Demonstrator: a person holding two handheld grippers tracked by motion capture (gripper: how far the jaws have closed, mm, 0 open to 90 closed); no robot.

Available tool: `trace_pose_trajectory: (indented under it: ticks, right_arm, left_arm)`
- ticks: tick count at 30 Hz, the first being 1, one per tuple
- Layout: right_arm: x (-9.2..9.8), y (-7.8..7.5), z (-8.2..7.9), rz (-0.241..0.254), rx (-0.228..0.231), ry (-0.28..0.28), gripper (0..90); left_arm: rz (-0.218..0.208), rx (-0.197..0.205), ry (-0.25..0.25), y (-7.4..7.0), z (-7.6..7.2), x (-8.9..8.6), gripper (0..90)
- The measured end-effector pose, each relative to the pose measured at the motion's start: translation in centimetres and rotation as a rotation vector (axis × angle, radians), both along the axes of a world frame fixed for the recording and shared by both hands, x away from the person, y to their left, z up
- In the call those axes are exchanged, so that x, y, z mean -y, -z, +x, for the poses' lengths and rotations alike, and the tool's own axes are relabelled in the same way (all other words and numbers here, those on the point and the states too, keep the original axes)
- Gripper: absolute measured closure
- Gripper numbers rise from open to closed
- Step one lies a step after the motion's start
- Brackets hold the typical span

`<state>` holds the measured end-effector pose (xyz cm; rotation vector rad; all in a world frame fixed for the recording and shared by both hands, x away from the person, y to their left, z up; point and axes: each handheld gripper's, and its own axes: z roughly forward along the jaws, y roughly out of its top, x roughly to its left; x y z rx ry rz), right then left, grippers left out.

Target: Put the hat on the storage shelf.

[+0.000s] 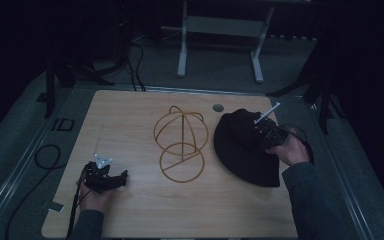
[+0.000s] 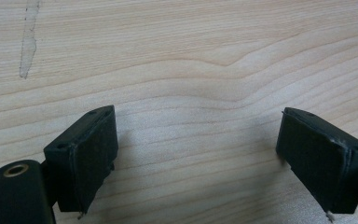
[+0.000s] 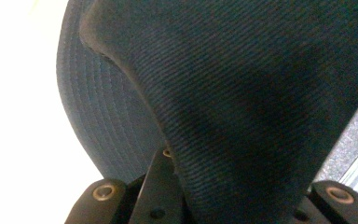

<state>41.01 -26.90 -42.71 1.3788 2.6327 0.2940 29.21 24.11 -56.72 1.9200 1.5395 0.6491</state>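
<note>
Left claw (image 2: 196, 158) agape over table (image 2: 177, 60), right claw (image 1: 266, 131) pinching black hat (image 1: 242, 147)

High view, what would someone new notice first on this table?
Probably the gold wire hat stand in the middle of the wooden table, its dome frame rising over a ring base. Just right of it lies a black hat, with the right gripper on its crown. The left gripper rests open near the front left corner.
</note>
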Motion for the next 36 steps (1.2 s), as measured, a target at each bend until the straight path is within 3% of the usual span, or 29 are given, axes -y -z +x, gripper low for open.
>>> trace_pose_trajectory:
  ticks: [17,29,36]
  right_arm:
    - [-2.3,-1.4,0.2,-0.006,0.034,-0.048,87.4]
    - [-2.7,-4.0,0.0,-0.014,0.063,-0.075,87.3]
    - [-2.8,-5.2,-0.1,0.012,0.081,-0.074,87.3]
  left_arm:
    - [-0.002,0.001,0.001,0.0,0.0,0.0,13.0]
    - [-0.001,0.002,0.002,0.0,0.0,0.0,13.0]
    - [-0.001,0.002,0.002,0.0,0.0,0.0,13.0]
